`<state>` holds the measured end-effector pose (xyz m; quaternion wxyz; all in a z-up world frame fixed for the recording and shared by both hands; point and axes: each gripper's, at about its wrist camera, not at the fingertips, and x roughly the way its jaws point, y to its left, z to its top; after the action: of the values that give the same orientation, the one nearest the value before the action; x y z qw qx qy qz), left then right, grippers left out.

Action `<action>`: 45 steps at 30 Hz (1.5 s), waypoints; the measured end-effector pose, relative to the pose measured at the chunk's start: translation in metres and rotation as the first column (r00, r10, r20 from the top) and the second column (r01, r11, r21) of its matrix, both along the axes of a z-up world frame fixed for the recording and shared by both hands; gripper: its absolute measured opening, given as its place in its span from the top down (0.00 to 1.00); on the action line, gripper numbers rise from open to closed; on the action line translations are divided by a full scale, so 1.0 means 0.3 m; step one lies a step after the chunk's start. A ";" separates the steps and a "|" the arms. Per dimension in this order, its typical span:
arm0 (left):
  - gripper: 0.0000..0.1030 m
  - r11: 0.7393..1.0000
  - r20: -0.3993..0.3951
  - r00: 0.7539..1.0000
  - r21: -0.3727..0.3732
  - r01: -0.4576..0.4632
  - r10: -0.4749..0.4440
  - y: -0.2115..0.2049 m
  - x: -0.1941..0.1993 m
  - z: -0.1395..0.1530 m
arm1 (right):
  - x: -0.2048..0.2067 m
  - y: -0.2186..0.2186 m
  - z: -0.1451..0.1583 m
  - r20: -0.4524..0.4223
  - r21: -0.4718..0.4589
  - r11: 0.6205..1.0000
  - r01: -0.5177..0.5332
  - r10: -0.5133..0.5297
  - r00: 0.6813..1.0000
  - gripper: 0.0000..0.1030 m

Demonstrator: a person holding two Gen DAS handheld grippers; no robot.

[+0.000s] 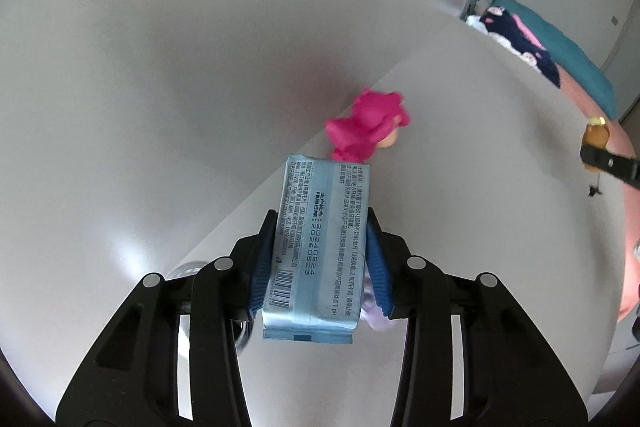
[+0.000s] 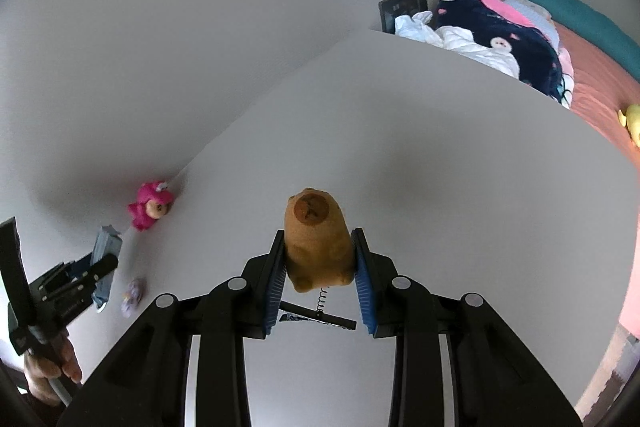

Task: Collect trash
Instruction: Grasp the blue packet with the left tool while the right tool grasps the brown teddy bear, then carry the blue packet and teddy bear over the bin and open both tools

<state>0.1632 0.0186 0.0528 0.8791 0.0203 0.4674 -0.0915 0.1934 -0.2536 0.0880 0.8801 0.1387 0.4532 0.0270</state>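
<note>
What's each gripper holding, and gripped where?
Left gripper clamps the blue wipes pack across its long sides, near mid-length. Right gripper squeezes the brown plush toy by its flanks.

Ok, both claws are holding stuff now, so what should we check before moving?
1. Left gripper shut on the blue packet: ok.
2. Right gripper shut on the brown toy: ok.
3. Toy's spring and black stick hanging free below: not ok, may snag.
4. Pink toy by the wall, apart from both grippers: ok.
5. Small purple thing on the white table, not picked up: not ok.
6. Trash bin in sight: cannot tell.
</note>
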 end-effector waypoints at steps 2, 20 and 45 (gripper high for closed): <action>0.60 1.000 0.019 1.000 -0.002 0.009 -0.009 -0.016 -0.039 0.045 | -0.049 -0.019 0.016 0.007 0.002 1.000 0.005 -0.005 1.000 0.68; 0.60 0.927 0.070 0.925 -0.014 0.376 -0.374 -0.686 -0.512 0.172 | -0.689 -0.426 0.108 0.048 0.009 0.977 0.213 -0.213 0.976 0.68; 0.60 0.621 -0.088 0.619 0.008 0.784 -0.781 -1.693 -1.127 -0.121 | -1.516 -1.162 -0.119 -0.073 -0.003 0.776 0.631 -0.629 0.774 0.68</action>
<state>-0.1748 -0.4892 0.0166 0.7327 0.2381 0.4468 -0.4548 -0.2613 -0.6021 0.0522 0.8204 0.2927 0.4109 -0.2690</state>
